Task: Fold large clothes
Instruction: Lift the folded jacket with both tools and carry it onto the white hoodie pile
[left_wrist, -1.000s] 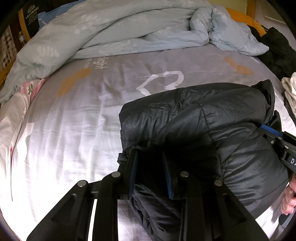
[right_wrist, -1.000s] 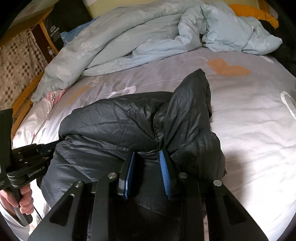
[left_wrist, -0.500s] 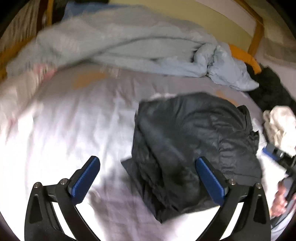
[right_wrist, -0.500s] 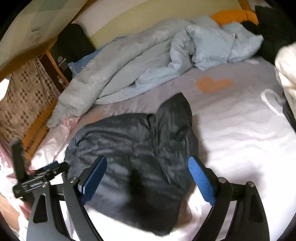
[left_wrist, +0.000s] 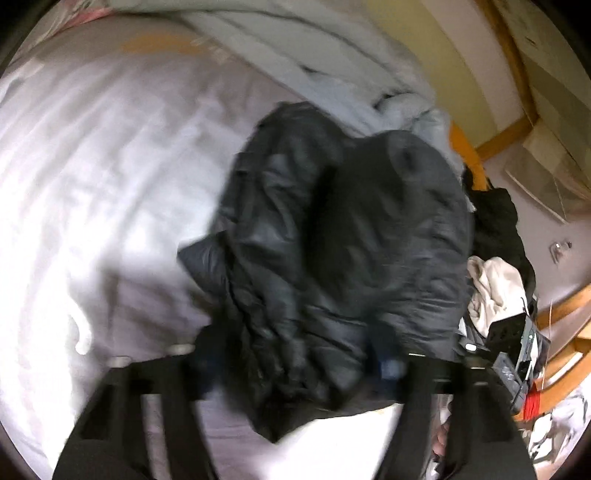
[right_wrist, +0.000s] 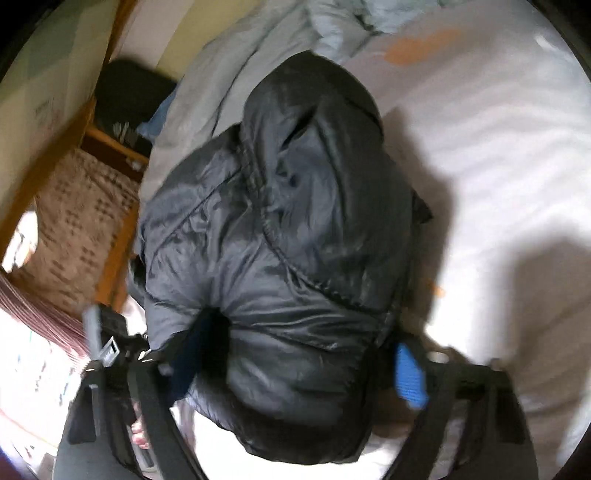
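The left gripper has its fingers on either side of the near end of the folded black jacket. They are closing, with the jacket bundle between them; the view is too blurred to tell whether the pads press on the cloth. From there the jacket runs up toward twelve o'clock, a thick dark bundle lying on the pale bed sheet. At about three o'clock of the jacket lies a cream garment beside a dark heap of clothes, and at one o'clock the crumpled pale blue duvet lies along the far side of the bed.

The right gripper also straddles the jacket's near end, its blue-padded fingers well apart at four and eight o'clock of the bundle. They are closing with the bundle between them, and whether the pads bear on it cannot be told. The jacket's hood end points to twelve o'clock. At eight o'clock of this view the other gripper's body shows, with fingertips of the person's hand under it. White bed sheet spreads to three o'clock; a wooden bed frame stands at nine o'clock.
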